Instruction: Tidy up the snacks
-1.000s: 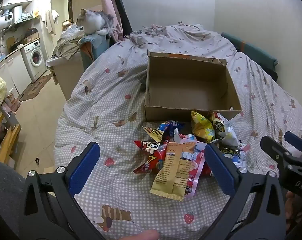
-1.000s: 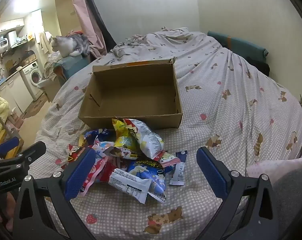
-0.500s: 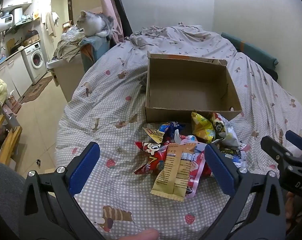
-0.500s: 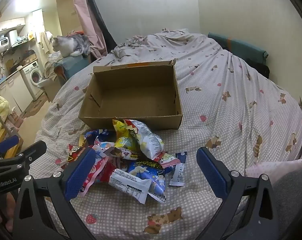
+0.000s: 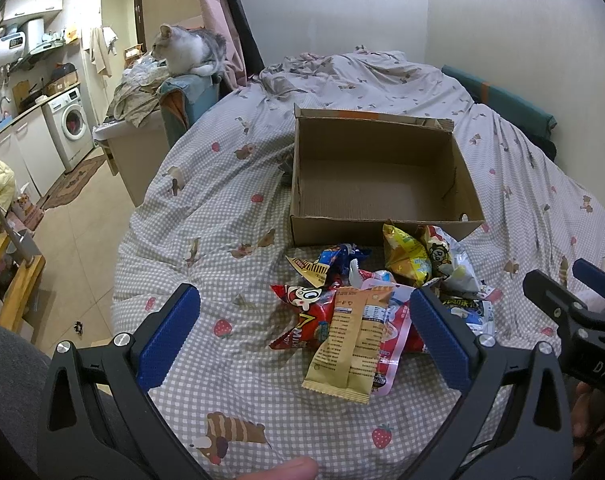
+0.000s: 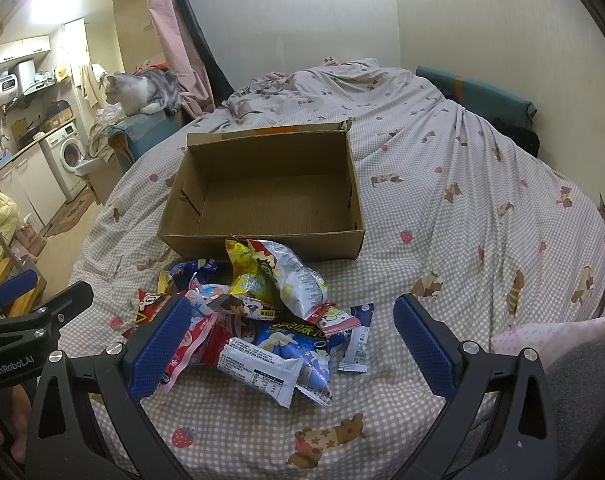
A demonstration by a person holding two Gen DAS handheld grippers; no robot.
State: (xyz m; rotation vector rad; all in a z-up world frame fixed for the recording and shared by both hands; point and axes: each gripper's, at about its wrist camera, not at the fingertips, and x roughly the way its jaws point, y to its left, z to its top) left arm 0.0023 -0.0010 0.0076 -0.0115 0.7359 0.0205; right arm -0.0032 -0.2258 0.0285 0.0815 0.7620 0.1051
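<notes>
We've got a grey-and-white checked bedsheet (image 6: 442,240) here, dotted with red strawberries and little brown bears. The cardboard box (image 6: 262,240) is plain brown with an orange strip on its far edge. Our snack pile (image 6: 262,320) is loud: a yellow bag (image 6: 248,280), a white one (image 6: 302,284), a blue one (image 6: 298,336), a red one (image 5: 306,320) and a tan packet (image 5: 352,344). Both grippers are black with blue pads (image 6: 160,344). The cat (image 5: 186,50) is grey and white.

Both the left gripper (image 5: 304,332) and the right gripper (image 6: 292,340) have black frames, 2 blue ribbed pads (image 5: 168,334) and silver screws; one arm reads "GenRobot.AI".
</notes>
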